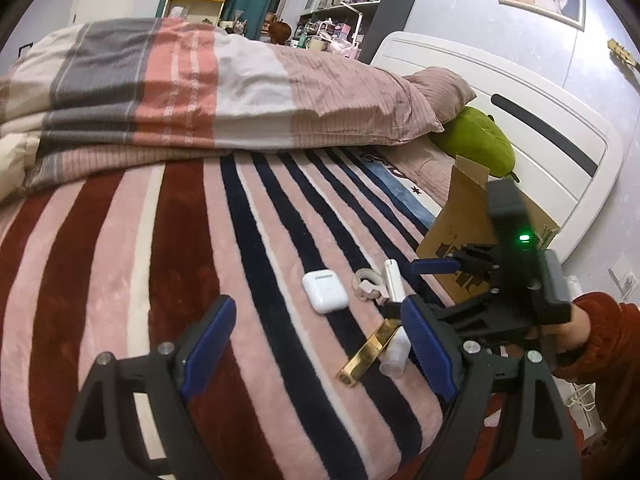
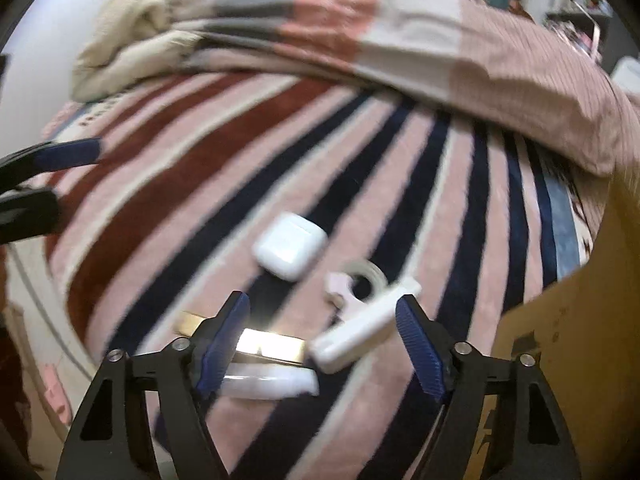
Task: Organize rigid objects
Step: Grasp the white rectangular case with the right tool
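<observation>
Small rigid items lie on a striped blanket (image 1: pixel 200 240): a white earbud case (image 1: pixel 325 291) (image 2: pixel 289 245), a pale tape ring with a pink clip (image 1: pixel 369 283) (image 2: pixel 356 280), a white stick-shaped device (image 1: pixel 393 281) (image 2: pixel 362 330), a gold bar (image 1: pixel 366 354) (image 2: pixel 266 346) and a clear-capped white tube (image 1: pixel 396 354) (image 2: pixel 272 384). My left gripper (image 1: pixel 320 332) is open and empty, just short of them. My right gripper (image 2: pixel 324 332) (image 1: pixel 424 284) is open, low over the gold bar and white stick.
An open cardboard box (image 1: pixel 476 216) (image 2: pixel 580 320) stands to the right of the items. A folded quilt (image 1: pixel 200 88), a pillow (image 1: pixel 436 88) and a green plush (image 1: pixel 480 142) lie behind. The white headboard (image 1: pixel 520 112) is at far right.
</observation>
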Available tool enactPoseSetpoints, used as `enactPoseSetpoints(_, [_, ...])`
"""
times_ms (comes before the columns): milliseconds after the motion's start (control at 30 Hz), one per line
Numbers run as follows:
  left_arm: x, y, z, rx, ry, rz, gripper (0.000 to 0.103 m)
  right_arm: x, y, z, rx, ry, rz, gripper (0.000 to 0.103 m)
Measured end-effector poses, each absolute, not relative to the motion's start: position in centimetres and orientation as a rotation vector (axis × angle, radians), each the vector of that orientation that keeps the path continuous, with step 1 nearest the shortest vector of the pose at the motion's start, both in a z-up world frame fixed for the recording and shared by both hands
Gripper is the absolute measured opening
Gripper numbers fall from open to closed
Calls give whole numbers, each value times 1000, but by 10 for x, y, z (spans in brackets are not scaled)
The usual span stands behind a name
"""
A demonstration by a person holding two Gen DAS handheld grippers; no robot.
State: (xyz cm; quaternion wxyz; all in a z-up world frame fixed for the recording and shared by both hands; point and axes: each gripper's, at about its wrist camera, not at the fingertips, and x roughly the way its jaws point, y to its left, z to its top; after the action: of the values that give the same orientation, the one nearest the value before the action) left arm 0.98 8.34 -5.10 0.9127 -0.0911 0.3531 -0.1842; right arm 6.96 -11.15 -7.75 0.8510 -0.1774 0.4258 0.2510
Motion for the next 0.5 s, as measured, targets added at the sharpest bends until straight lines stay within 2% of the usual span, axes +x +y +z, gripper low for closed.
enactPoseSetpoints(67, [9, 86, -55, -194, 730, -382, 82, 77, -116, -88, -383, 913, 480, 60])
enactPoseSetpoints(100, [10, 87, -56, -198, 732, -383, 82, 78, -119, -91, -386, 921, 468, 60])
enactPoseSetpoints(333, [9, 90, -59, -203, 730, -392, 82, 80, -138, -93, -412, 949, 380, 60])
enactPoseSetpoints(500, [9, 89, -57, -208, 724, -404, 82, 82, -141, -98, -279, 1023, 460, 63])
